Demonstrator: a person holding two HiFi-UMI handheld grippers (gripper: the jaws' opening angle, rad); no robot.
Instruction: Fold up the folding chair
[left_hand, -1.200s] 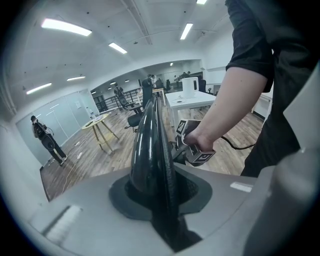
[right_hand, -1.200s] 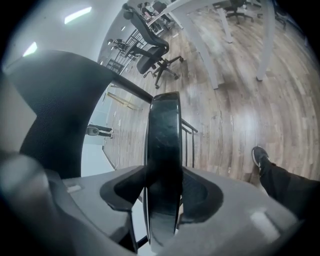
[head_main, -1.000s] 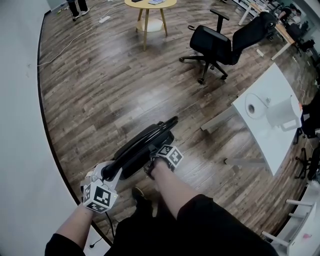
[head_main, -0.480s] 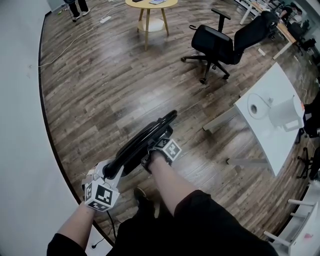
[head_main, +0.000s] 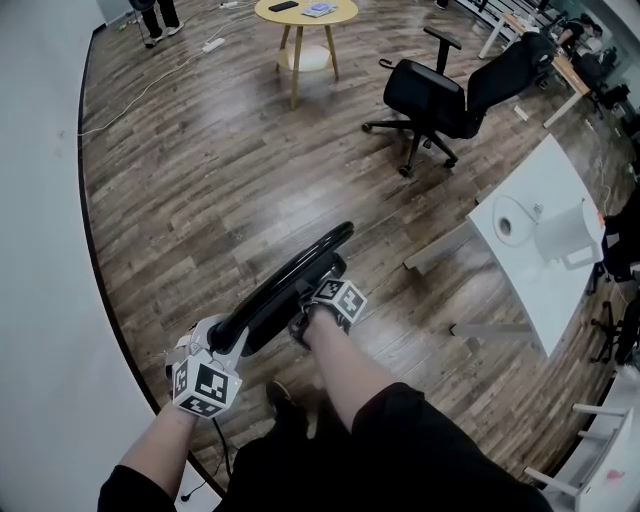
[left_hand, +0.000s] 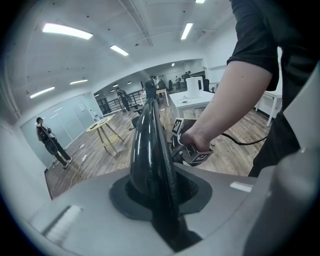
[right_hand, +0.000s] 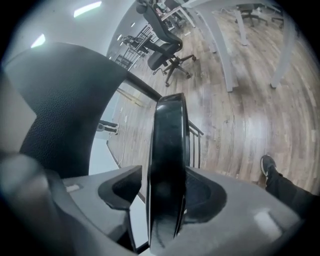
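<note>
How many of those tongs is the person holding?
2. The left tongs clamp the chair at its near end; the right tongs, jaws just opening, straddle its edge farther along. No others show.

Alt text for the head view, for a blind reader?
A person holds a black folding chair, folded flat, over a wood floor: left claw clamped on it, right claw around its edge, jaws just opening. An office chair and white desk stand beyond.
</note>
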